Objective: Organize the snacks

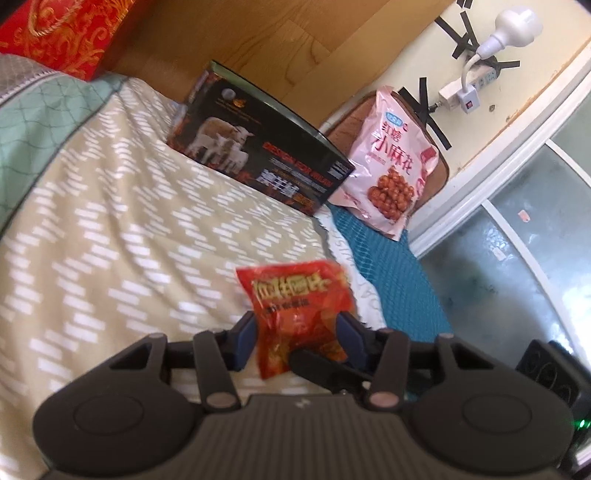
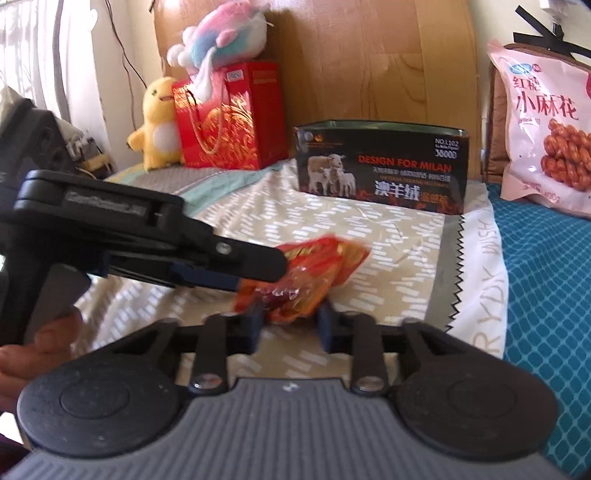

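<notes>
The left claw (image 1: 297, 332) has a crinkled red plastic snack packet (image 1: 299, 314) with yellow lettering between its blue fingers (image 1: 245, 338), which close on the packet's sides and hold it above the bed. In the right wrist view the left claw (image 2: 258, 275) reaches in from the left side, its black arm lying across the packet's near end, with a hand (image 2: 22, 354) on its grip at the left edge.

The right claw (image 2: 290, 323) sits just below and behind the same red packet (image 2: 314, 273). Its jaws are narrow, with the packet's lower clear end between the blue pads (image 2: 255, 328); whether the pads actually press on it I cannot tell, as the picture is blurred there.

Beyond both claws, on the beige quilt (image 2: 388, 229) with white dashes, stands an open black cardboard box (image 2: 382, 168) printed with sheep and red lettering. Right of the box, well apart from the claws, a large pink bag (image 2: 543, 122) of twisted fried snacks leans upright. Far left beyond the right claw stand a red gift bag (image 2: 229, 118) with gold scrollwork, a yellow plush duck (image 2: 157, 122) beside it, and a pastel plush toy (image 2: 221, 35) on top.
</notes>
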Available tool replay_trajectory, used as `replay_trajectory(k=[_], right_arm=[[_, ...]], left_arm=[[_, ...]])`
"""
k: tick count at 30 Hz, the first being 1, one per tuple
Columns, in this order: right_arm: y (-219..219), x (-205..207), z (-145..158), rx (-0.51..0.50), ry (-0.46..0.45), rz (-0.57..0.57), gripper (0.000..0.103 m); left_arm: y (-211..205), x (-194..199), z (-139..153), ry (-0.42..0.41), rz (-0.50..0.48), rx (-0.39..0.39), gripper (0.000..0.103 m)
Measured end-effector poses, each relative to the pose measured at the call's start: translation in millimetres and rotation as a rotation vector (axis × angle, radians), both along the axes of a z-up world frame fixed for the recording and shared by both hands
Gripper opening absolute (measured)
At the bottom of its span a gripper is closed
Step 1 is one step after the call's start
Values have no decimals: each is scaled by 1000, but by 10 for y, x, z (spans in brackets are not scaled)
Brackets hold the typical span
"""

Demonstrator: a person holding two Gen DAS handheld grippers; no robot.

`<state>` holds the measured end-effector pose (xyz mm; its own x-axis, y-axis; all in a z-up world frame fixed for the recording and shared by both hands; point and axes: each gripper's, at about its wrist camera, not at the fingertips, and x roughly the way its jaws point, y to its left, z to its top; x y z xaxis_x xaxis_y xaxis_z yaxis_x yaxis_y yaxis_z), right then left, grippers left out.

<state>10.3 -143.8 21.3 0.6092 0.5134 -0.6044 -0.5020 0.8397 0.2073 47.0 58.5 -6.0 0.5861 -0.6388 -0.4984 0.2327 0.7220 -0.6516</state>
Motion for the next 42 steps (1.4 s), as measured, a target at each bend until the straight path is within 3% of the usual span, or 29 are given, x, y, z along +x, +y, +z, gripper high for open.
replay_trajectory(k=[7,11,15,18,20,22,23,25,28,31,34,37,38,42], right_arm=[[-94,335,268,44,-101,-45,18],[-154,923,464,47,-188,-73,19],[-293,1669,400,89,-131,-122,22],[-274,2036,251,69,-67,-128,31],[-267,2104,184,55,-67,-132,49],[-311,2055,180,42,-93,-162,60],[-360,2011,175,43,-100,-178,60],[-473,1870,189,72,-111,-218,60],[-556,1567,293,105,-134,-242,60],[-584,1236,315,140,-109,-252,62],[-581,892,258,159,-65,-268,62],[-581,584,177,176,-28,-309,63],[-573,523,149,181,-19,-326,64],[-560,247,-13,154,17,-381,66]], left_arm=[[-90,405,459,-86,-26,3,47],[-242,892,841,-185,-24,74,49],[-370,1479,918,-200,16,150,49],[-397,1790,779,-164,70,190,51],[-392,1861,690,-147,97,226,51],[-349,1848,628,-150,110,234,54],[-324,1821,632,-161,119,235,60],[-266,1717,663,-172,153,243,60],[-140,1469,730,-197,166,190,60],[-160,1092,783,-235,162,207,60],[-258,705,753,-246,159,250,65],[-324,403,677,-235,178,311,80],[-352,318,643,-228,191,336,86],[-464,2,521,-229,248,474,93]])
